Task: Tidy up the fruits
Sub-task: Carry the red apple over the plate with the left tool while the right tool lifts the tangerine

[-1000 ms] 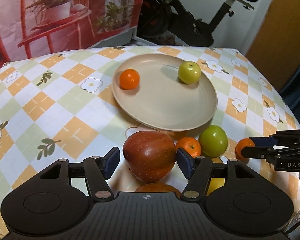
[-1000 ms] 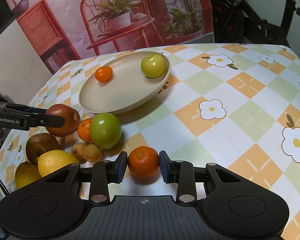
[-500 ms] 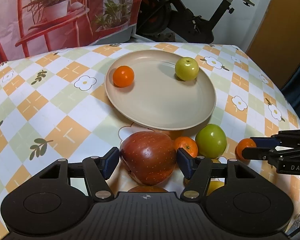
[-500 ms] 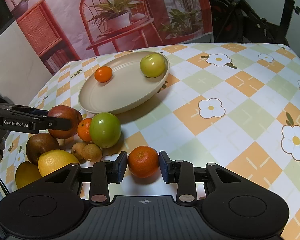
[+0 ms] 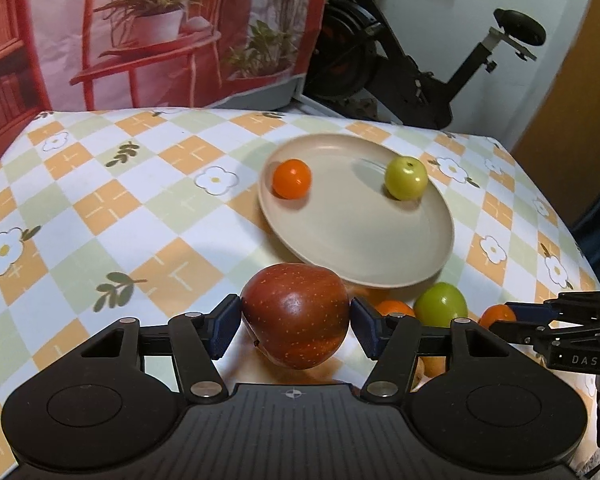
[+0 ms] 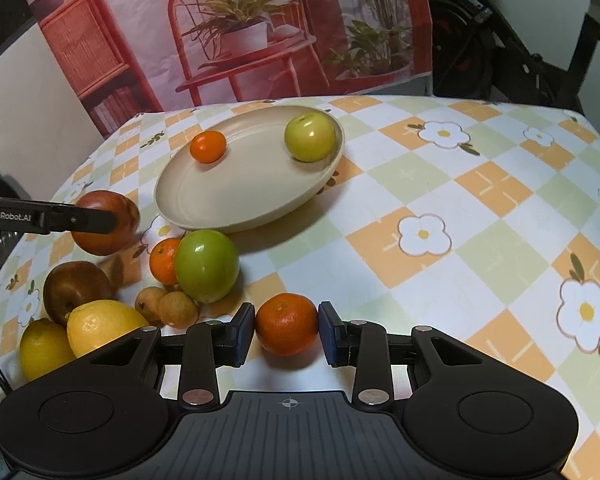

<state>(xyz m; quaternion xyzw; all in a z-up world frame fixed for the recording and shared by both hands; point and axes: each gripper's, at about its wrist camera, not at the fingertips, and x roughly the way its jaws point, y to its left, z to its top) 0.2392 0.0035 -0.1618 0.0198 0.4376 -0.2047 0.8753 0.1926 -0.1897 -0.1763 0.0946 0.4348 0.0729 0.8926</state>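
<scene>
My left gripper (image 5: 296,320) has its jaws closing on a big red apple (image 5: 296,314), pads pressed on both sides. The right wrist view shows that apple (image 6: 118,204) held just above the cloth, left of the beige plate (image 6: 240,188). The plate (image 5: 360,224) holds a small orange (image 5: 291,178) and a yellow-green apple (image 5: 405,178). My right gripper (image 6: 287,330) is shut on a tangerine (image 6: 286,329) that rests on the tablecloth near the front edge.
Loose fruit lies left of my right gripper: a green apple (image 6: 206,264), a small orange (image 6: 164,261), a brown pear (image 6: 74,286), two lemons (image 6: 100,326), small brown fruits (image 6: 168,306). An exercise bike (image 5: 412,68) stands behind the table.
The left gripper has closed onto the red apple and lifted it a little off the cloth, towards the plate. The right gripper and its tangerine have stayed in place.
</scene>
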